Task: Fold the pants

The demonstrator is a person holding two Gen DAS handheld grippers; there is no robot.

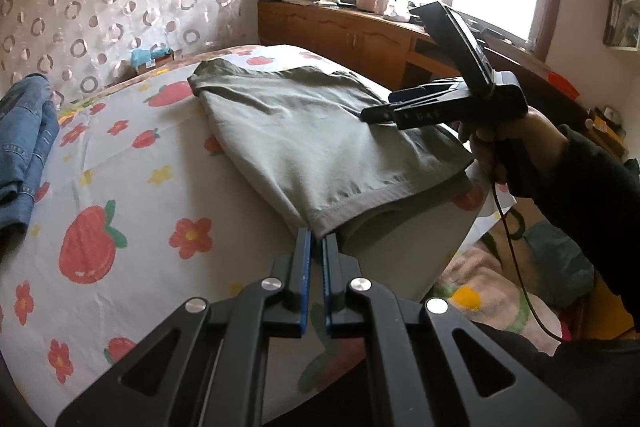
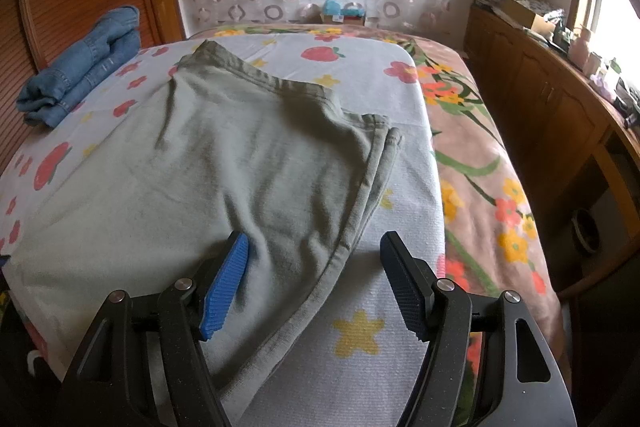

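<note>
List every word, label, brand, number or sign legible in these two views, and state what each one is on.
"B A S" or similar: faint pale letters on the side of the right gripper, seen from the left wrist camera; too blurred to be sure.
Blue box by the curtain: has a printed label, too small to read.
Gray-green pants, folded jeans, strawberry sheet: no text visible.

The left claw is pinched tight and angled downward, while the right claw gapes wide, also angled down
</note>
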